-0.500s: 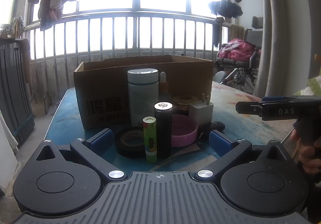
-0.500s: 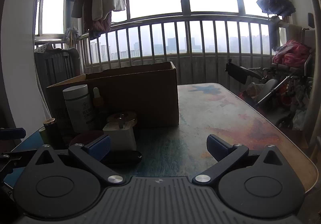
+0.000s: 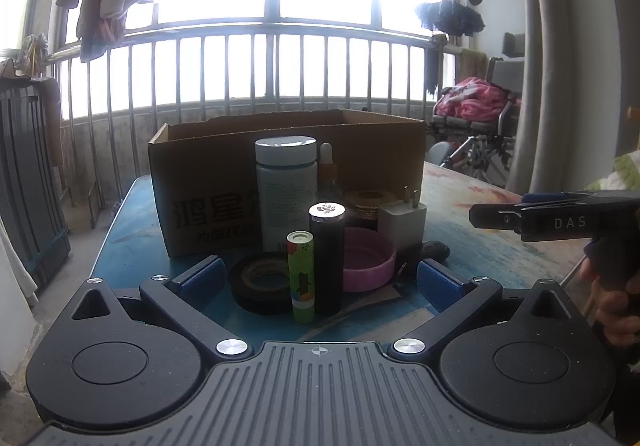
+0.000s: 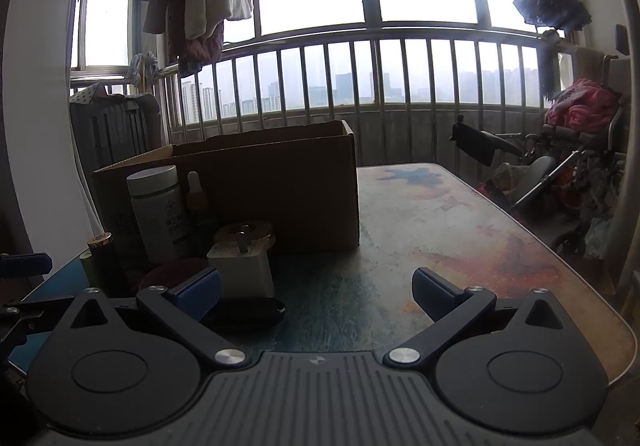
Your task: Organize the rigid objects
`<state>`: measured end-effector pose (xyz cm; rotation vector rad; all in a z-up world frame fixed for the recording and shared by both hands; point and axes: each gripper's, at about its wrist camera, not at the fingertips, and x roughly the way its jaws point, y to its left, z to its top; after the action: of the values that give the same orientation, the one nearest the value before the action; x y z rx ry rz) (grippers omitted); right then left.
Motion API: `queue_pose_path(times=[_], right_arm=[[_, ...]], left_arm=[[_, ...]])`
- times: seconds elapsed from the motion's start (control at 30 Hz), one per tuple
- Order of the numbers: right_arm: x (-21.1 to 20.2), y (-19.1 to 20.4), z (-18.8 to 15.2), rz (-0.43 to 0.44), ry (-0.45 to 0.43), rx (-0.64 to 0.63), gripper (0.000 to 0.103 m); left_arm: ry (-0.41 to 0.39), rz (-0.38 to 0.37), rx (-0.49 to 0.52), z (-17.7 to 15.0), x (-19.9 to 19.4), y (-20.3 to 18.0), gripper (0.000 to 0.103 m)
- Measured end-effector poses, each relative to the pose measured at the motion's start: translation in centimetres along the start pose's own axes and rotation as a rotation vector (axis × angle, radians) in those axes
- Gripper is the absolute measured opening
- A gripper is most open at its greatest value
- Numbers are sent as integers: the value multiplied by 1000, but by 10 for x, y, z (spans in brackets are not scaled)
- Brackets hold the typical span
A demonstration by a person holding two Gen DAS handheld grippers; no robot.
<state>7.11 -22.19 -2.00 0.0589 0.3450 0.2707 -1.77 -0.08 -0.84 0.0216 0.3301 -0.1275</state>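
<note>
- green tube point(image 3: 301, 275): small printed cylinder, standing upright at lower centre of the left wrist view, long axis vertical, cap end up; nearest item to the left gripper, so judged the likeliest first pick.
- black tube point(image 3: 327, 256): taller cylinder with a shiny patterned top, upright, just beside the green tube on its right, seemingly touching; long axis vertical.
- black tape roll point(image 3: 262, 281): lying flat, hole facing up, to the left of the green tube (partly behind it).
- pink lid point(image 3: 368, 264): shallow round cap, open side up, right of the black tube.
- white charger point(image 3: 403, 222): block with prongs pointing up, behind the pink lid; a dark oblong item point(image 4: 244, 312) lies flat in front of it.
- white-capped bottle point(image 3: 285, 186) and dropper bottle point(image 3: 327, 170): both upright, centre frame, close against the box front.
- gold ribbed disc point(image 3: 366, 202): right of the bottles, partly hidden.
- cardboard box point(image 3: 208, 182): open top, centre of frame behind the cluster; judged the destination, which would explain items grouped at its front wall.
- table point(image 4: 460, 230): bare on the right half of the right wrist view.
- left gripper point(image 3: 318, 274): jaws spread wide, empty, framing the cluster, tilted slightly down.
- right gripper point(image 4: 316, 286): jaws wide, empty, over bare table right of the charger (seen side-on at the right edge of the left view, held by a hand point(image 3: 616, 310)).
</note>
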Motion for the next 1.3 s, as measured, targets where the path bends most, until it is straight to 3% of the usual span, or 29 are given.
queue_pose_path(times=[0.77, 1.3], right_arm=[[3, 2, -1, -1, 18, -4, 103], [0, -1, 0, 14, 15, 12, 103]], left_arm=[[-5, 7, 31, -2, -1, -3, 103], [29, 25, -22, -1, 6, 1, 103]])
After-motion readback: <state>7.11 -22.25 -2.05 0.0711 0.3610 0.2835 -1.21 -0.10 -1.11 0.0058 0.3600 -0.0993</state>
